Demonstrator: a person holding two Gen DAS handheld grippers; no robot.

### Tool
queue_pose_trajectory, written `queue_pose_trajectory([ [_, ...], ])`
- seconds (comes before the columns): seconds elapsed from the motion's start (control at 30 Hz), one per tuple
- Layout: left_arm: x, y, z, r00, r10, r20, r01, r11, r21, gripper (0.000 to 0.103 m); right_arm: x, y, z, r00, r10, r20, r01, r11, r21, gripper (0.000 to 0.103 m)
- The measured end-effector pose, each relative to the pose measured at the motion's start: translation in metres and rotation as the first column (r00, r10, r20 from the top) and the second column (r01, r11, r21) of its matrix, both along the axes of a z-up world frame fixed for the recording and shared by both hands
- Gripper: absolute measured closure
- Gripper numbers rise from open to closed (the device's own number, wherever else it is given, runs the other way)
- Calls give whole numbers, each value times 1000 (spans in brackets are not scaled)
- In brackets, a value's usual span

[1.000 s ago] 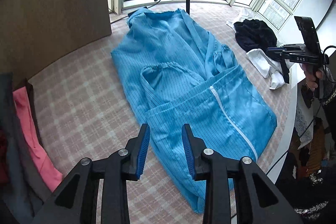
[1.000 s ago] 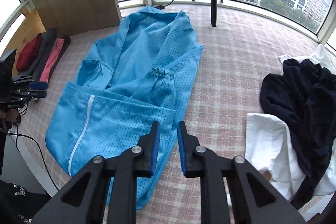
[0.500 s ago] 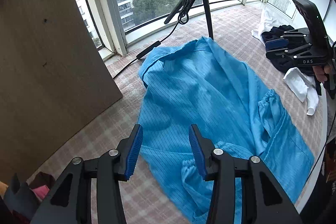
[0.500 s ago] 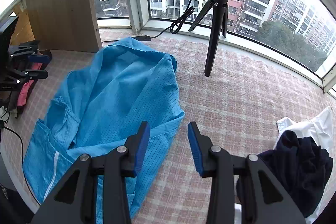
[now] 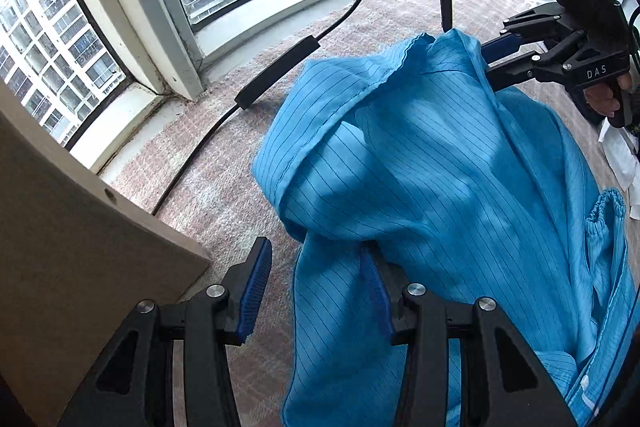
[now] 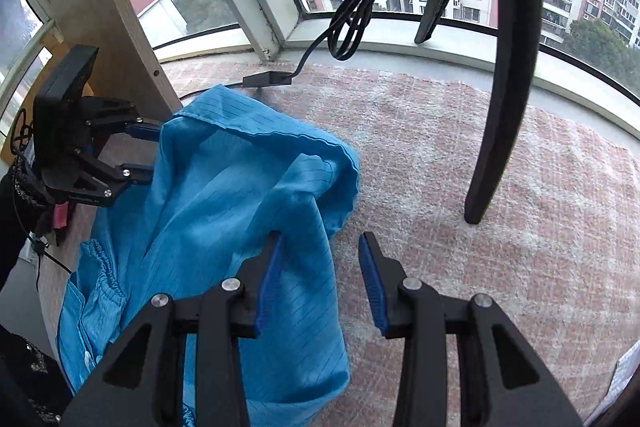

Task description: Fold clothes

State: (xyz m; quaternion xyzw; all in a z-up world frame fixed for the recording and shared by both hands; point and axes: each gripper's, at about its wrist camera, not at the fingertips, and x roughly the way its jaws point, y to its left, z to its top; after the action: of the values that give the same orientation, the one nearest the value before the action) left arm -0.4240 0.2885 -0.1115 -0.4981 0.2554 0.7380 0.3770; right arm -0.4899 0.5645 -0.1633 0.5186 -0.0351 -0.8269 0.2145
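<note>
A blue pin-striped garment lies on a pink checked mat, its far edge rumpled and raised. In the left wrist view my left gripper is open low over the garment's left corner; cloth lies between its jaws and drapes over the right finger, and the pads do not press it. My right gripper is open too, over the opposite corner, with cloth covering its left finger and reaching into the gap. Each gripper also shows in the other's view: the right gripper and the left gripper stand at the garment's two sides.
Black tripod legs stand on the mat just beyond the garment. A black cable with an inline block runs along the window sill. A wooden board stands at the left. White cloth lies at the right edge.
Both grippers moved forward and down from the garment's near end to its far edge by the window. Their jaws widened, and cloth now lies between them.
</note>
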Motion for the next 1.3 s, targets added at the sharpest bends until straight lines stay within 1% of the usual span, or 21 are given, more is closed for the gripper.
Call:
queue_pose_trajectory([
  [0.07, -1, 6, -3, 1000, -16, 10, 16, 1000, 2, 59, -6, -9, -3, 1000, 28, 1, -28, 1000, 13, 65],
  [0.13, 0, 8, -2, 999, -25, 24, 24, 999, 26, 61, -12, -16, -7, 999, 48, 4, -48, 999, 23, 65],
  [0.17, 1, 8, -1, 999, -30, 37, 28, 999, 40, 71, -14, -19, -9, 999, 54, 7, -54, 998, 24, 65],
  [0.2, 3, 8, 0, 998, -34, 48, 31, 998, 51, 84, -14, -22, -10, 998, 57, 12, -57, 998, 20, 73],
  [0.23, 7, 7, 4, 998, -38, 45, 35, 998, 58, 88, -15, -25, -11, 998, 59, 18, -60, 998, 15, 90],
  [0.27, 11, 4, 10, 999, -42, 32, 39, 997, 63, 96, -16, -27, -11, 998, 59, 19, -59, 998, 15, 95],
  [0.3, 14, 2, 16, 999, -45, 19, 44, 997, 68, 99, -15, -30, -7, 998, 54, 8, -55, 998, 24, 96],
  [0.37, 22, -4, 30, 999, -46, -4, 46, 996, 82, 99, -9, -34, 8, 998, 52, -39, -50, 998, 43, 99],
  [0.43, 27, -17, 50, 1000, -18, -14, 20, 994, 104, 99, 2, -34, 33, 994, 45, -97, -41, 998, 48, 100],
  [0.5, 38, -30, 76, 998, -8, -61, 16, 992, 125, 99, 16, -33, 61, 987, 33, -160, -23, 998, 63, 101],
  [0.57, 53, -41, 101, 993, -7, -121, 24, 991, 135, 99, 33, -35, 91, 972, 31, -232, -8, 995, 103, 101],
  [0.67, 74, -57, 131, 983, 4, -185, 26, 987, 156, 99, 58, -38, 128, 943, 22, -333, 28, 989, 145, 101],
  [0.73, 93, -65, 143, 978, 4, -210, 30, 987, 158, 99, 73, -40, 142, 939, 11, -345, 38, 990, 133, 101],
  [0.83, 130, -76, 155, 967, -19, -254, 64, 984, 168, 99, 102, -54, 153, 929, 18, -370, 43, 987, 155, 101],
  [0.97, 197, -93, 163, 956, -51, -290, 107, 977, 182, 99, 157, -66, 158, 919, -15, -394, 65, 991, 113, 101],
  [1.0, 207, -99, 163, 955, -60, -289, 116, 977, 180, 99, 173, -68, 159, 915, -30, -402, 78, 992, 104, 101],
  [1.1, 237, -114, 152, 969, -71, -235, 119, 973, 196, 99, 226, -64, 154, 918, -103, -382, 121, 992, 25, 101],
  [1.17, 267, -124, 135, 983, -65, -174, 101, 973, 207, 99, 261, -70, 140, 935, -135, -327, 138, 990, -16, 101],
  [1.23, 297, -127, 112, 994, -61, -94, 81, 971, 223, 99, 298, -81, 120, 950, -150, -272, 152, 988, -15, 101],
  [1.27, 312, -126, 99, 996, -70, -52, 80, 971, 226, 99, 314, -85, 105, 959, -169, -228, 165, 986, -36, 101],
  [1.3, 325, -125, 85, 997, -76, -19, 79, 974, 211, 99, 328, -87, 89, 967, -189, -170, 180, 981, -66, 101],
])
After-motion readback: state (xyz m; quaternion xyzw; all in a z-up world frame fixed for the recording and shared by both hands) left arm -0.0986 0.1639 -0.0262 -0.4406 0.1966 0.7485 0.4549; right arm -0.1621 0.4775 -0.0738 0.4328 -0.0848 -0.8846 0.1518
